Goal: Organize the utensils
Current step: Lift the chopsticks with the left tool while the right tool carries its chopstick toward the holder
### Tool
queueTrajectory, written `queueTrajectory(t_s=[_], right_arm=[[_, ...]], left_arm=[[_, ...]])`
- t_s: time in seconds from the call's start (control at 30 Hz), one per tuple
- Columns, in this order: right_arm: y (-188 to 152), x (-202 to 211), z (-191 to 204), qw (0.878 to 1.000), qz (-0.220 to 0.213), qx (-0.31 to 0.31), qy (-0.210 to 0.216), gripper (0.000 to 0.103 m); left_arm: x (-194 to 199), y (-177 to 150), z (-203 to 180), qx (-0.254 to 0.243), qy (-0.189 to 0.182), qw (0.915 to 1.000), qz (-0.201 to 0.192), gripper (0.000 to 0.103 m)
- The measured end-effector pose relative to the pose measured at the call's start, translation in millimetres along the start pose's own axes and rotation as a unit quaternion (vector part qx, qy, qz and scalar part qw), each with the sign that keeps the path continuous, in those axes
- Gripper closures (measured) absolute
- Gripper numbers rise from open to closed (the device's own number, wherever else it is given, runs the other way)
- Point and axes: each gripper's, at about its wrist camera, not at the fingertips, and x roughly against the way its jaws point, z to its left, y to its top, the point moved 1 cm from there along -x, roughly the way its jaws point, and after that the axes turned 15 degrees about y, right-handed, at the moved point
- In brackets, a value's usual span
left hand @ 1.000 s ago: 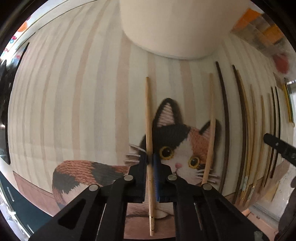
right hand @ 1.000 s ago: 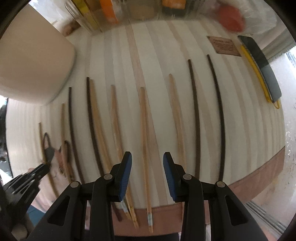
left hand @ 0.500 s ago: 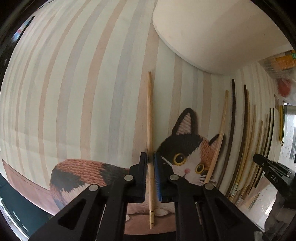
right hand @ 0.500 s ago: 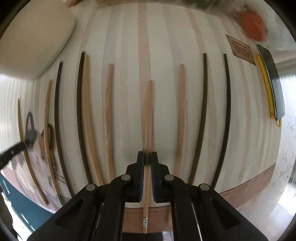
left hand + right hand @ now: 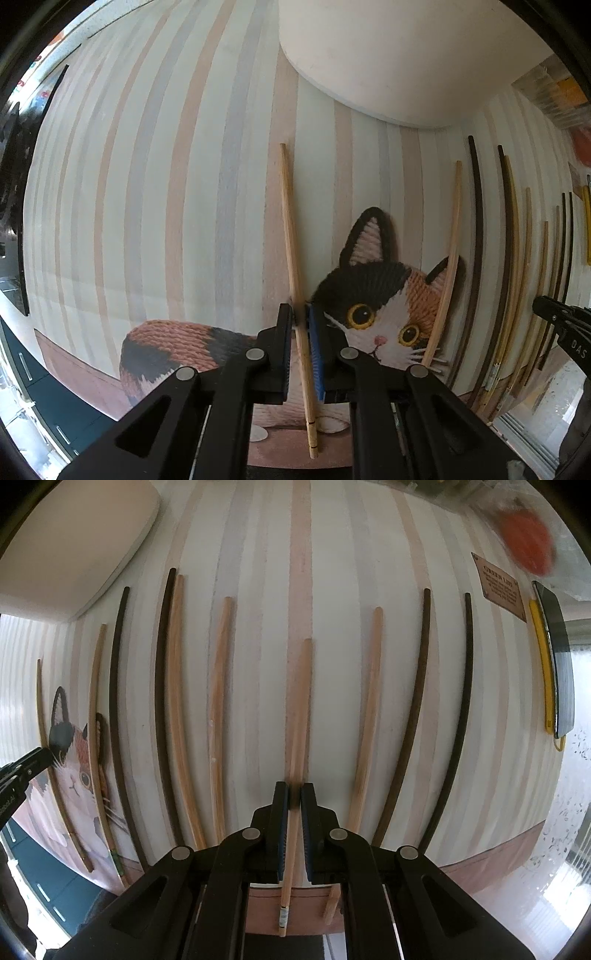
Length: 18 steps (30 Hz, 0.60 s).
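Note:
My left gripper (image 5: 303,317) is shut on a light wooden chopstick (image 5: 291,229) and holds it over the striped cat placemat (image 5: 147,184), just left of the cat's face. My right gripper (image 5: 294,797) is shut on another light wooden chopstick (image 5: 300,701) over the mat's right part. Several light and dark chopsticks lie side by side on the mat, such as a dark one (image 5: 162,686) and a light one (image 5: 365,720). The left gripper's tip also shows at the right wrist view's left edge (image 5: 26,768).
A large white round container (image 5: 406,55) stands at the mat's far side. A phone with a yellow edge (image 5: 557,657) lies at the mat's right. A brown label (image 5: 502,587) and an orange object (image 5: 528,542) are at the far right.
My right gripper was open over a light chopstick and has shut on it. My left gripper stays shut on its chopstick and has shifted it over the mat.

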Motion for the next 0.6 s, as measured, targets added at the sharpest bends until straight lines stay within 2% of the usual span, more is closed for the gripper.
queueTrajectory(t_s=[0.1,0.23,0.4,0.6], right_arm=[[-0.9,-1.0,2.4,1.000,-0.001,0.001,0.000,0.095],[-6.9,0.3,4.7,1.000,-0.015,0.002,0.004,0.096],[-21.2,9.0,-1.7,0.999,-0.051,0.003,0.007,0.096],[-31.0,40.1,0.8,0.994,-0.108,0.016,0.008,0.096]], left_arm=[[4.3,-11.3,-27.8,0.004,0.001,1.0000,-0.006,0.099],[12.1,-22.6,-21.4,0.016,0.009,0.9997,-0.018,0.099],[34.0,-40.9,-1.7,0.038,0.090,0.9919,-0.082,0.099],[61.5,-58.2,22.2,0.093,0.087,0.9862,-0.106,0.099]])
